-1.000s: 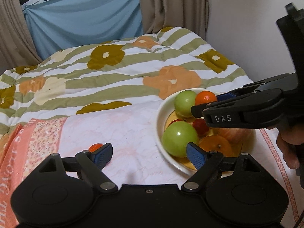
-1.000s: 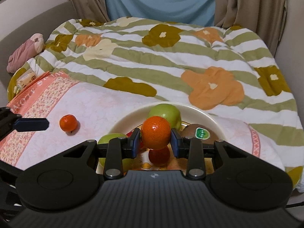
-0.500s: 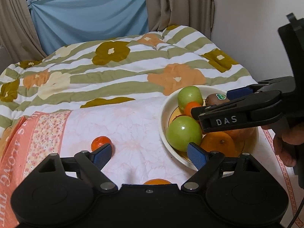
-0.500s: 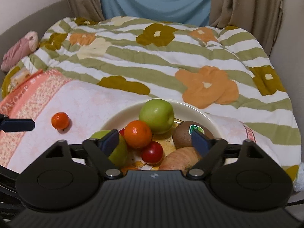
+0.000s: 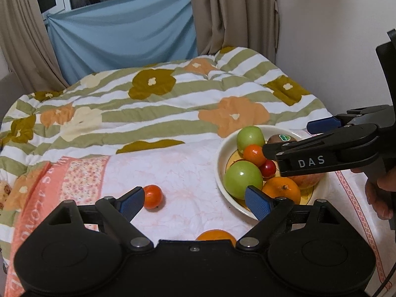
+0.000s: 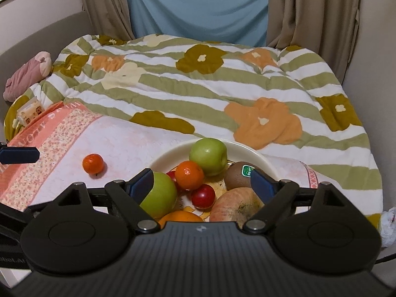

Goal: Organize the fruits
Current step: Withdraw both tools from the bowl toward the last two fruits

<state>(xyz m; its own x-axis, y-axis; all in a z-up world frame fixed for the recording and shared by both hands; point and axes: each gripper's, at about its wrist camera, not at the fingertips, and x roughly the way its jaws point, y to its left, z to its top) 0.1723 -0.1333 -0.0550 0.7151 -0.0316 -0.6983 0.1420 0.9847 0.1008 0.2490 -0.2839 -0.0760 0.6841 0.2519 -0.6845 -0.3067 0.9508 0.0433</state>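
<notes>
- Far left, right wrist view: pink plush (image 6: 26, 76) at the bed's edge, only partly readable. Small printed packet (image 6: 29, 111) beside it, half tucked under the quilt (image 6: 198, 94); text illegible.
- Left claw (image 5: 195, 200): released, holding nothing. Its left pad touches or just overlaps the loose mandarin (image 5: 153, 196) in this view; can't tell if real contact. In the right wrist view only one blue fingertip (image 6: 21, 155) of it shows, cut off by the frame edge.
- Loose mandarin lies on the pink cloth (image 5: 178, 173), well apart from the bowl (image 5: 220, 170).
- Second orange (image 5: 215, 235) on the cloth right below the left claw, mostly hidden by the claw body; only the top arc shows.
- Bowl holds two green apples (image 6: 208, 156) (image 6: 160, 195), a mandarin (image 6: 189, 175), a small red fruit (image 6: 203, 196), a kiwi (image 6: 241, 177) with a green sticker, a red-yellow apple (image 6: 235, 205) and an orange (image 6: 180, 216).
- Orange and near apple are cut off by the right claw's body; another red fruit behind the mandarin is barely visible.
- Right claw (image 6: 201, 182): released, empty, hanging over the bowl. Fingers straddle the fruit pile, not gripping any.
- Left wrist view: right claw's arm covers most of the red-yellow apple and part of the kiwi.
</notes>
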